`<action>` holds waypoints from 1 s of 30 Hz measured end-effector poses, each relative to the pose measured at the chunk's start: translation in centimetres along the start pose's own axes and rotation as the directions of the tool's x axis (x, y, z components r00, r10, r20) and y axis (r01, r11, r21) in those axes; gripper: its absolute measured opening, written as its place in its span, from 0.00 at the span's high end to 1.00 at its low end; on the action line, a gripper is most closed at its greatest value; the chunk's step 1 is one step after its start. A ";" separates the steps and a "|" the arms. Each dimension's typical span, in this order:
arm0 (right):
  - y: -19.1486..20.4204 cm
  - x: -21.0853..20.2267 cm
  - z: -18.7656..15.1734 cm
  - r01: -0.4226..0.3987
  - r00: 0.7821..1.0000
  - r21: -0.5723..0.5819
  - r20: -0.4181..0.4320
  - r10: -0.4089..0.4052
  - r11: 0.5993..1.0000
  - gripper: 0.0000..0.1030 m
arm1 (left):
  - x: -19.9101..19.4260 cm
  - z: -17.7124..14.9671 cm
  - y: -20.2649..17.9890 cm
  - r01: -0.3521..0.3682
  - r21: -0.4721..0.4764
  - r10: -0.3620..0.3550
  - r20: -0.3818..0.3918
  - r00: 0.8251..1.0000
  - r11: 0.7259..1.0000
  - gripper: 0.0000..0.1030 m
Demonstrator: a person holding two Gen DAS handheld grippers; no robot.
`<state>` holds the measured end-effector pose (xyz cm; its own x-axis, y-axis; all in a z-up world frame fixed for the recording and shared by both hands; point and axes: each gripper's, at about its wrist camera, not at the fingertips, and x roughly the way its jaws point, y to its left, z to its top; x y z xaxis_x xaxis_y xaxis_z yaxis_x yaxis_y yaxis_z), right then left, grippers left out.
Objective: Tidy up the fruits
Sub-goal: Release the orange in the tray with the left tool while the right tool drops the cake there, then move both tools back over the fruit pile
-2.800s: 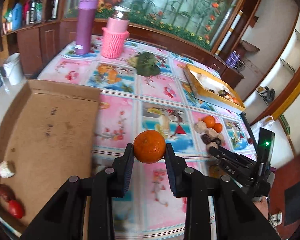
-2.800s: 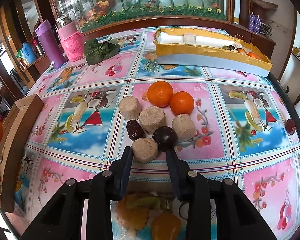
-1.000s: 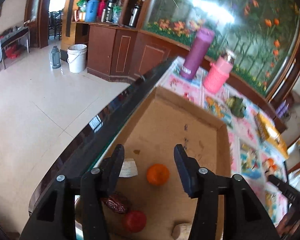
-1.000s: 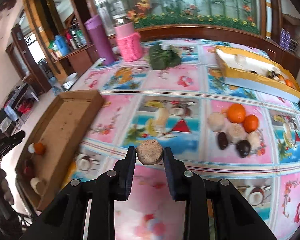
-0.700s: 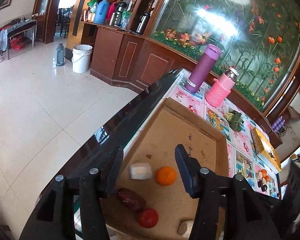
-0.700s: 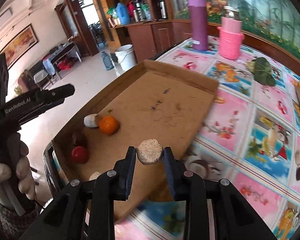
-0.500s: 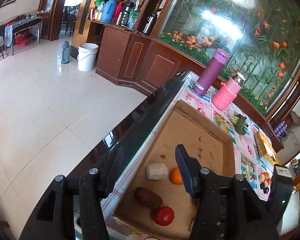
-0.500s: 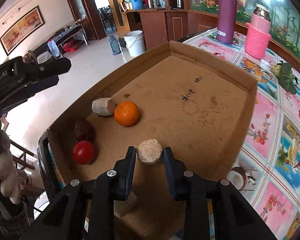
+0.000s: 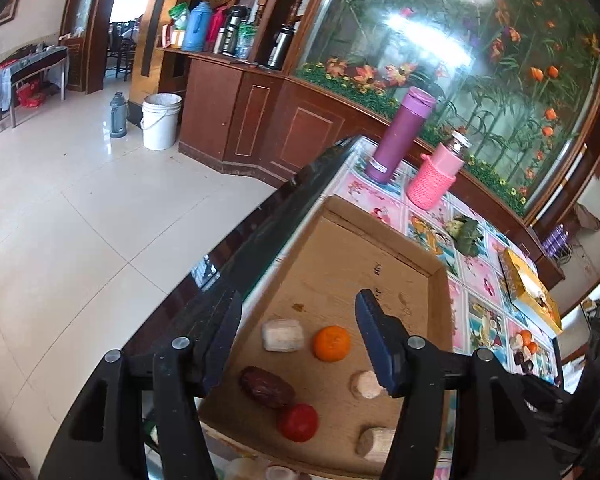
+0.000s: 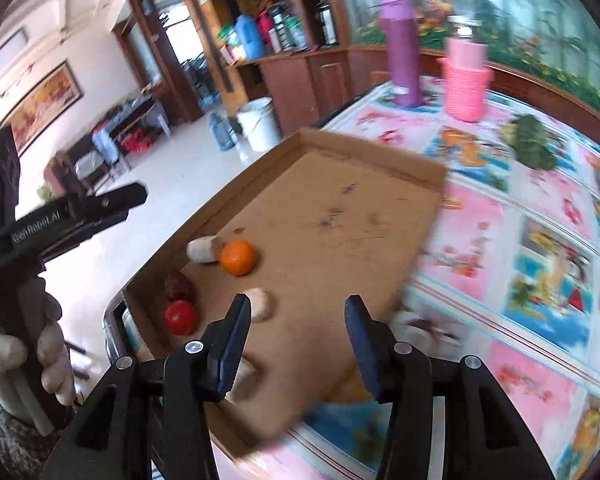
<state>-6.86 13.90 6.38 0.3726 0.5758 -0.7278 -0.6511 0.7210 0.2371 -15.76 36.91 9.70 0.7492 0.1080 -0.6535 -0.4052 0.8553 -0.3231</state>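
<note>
the left gripper point(image 9: 298, 330) hangs over the near end of a shallow cardboard tray point(image 9: 384, 240), its jaws opening with nothing gripped between them. below it, on the tray floor, lie a pale beige block point(image 9: 282, 335), an orange mandarin point(image 9: 332, 343), a dark red date point(image 9: 266, 387), a red tomato-like fruit point(image 9: 298, 422), a round tan piece point(image 9: 366, 385) partly behind the right-hand finger, and another tan piece point(image 9: 374, 442) by the tray's near wall.

the right gripper point(image 10: 298, 320) is also above the tray point(image 10: 364, 152), jaws opening and empty; a whitish round piece point(image 10: 260, 304) sits on the cardboard just beside its left-hand finger, not clamped. the mandarin point(image 10: 239, 257) touches a beige cylinder-shaped piece point(image 10: 202, 250), and the red fruit point(image 10: 180, 317) lies beside the date point(image 10: 178, 284) in the tray's corner. this view is motion-blurred.

at the left edge of the right wrist view a gloved hand point(image 10: 40, 344) holds the other gripper's handle, which carries white lettering reading roughly "genrobot.ai" point(image 10: 36, 226). a few dark marks on the tray floor are too small to read.

the tray sits on a table covered with a pink and blue fruit-print cloth point(image 9: 388, 196). farther along stand a purple flask point(image 9: 400, 140) with a small white label i cannot read, a jar in a pink knitted sleeve point(image 9: 436, 178), a green leafy bundle point(image 9: 466, 234), a yellow box point(image 9: 528, 288), and a small pile of remaining fruits point(image 9: 524, 346).
</note>
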 end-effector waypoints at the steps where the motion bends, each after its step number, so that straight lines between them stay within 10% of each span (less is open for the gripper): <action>1: -1.5 -1.2 -0.5 0.020 1.000 0.029 0.017 -0.021 0.999 0.42 | 0.1 -0.1 -0.8 0.007 0.015 -0.007 -0.005 1.000 1.000 0.41; 16: -24.3 -16.7 -10.6 0.328 0.924 0.486 0.014 -0.383 0.810 0.40 | 3.6 -4.9 -16.9 0.186 0.273 -0.141 -0.175 0.974 0.944 0.40; 30: -28.3 -11.4 -7.9 0.384 0.901 0.458 0.002 -0.433 0.802 0.41 | 7.8 -11.3 -29.2 0.309 0.464 -0.151 -0.347 0.926 0.830 0.40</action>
<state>2.09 -16.16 2.84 0.6194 0.2075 -0.7572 -0.0760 0.9757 0.2053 -4.01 7.04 6.29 0.5724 -0.2048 -0.7940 0.1383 0.9785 -0.1527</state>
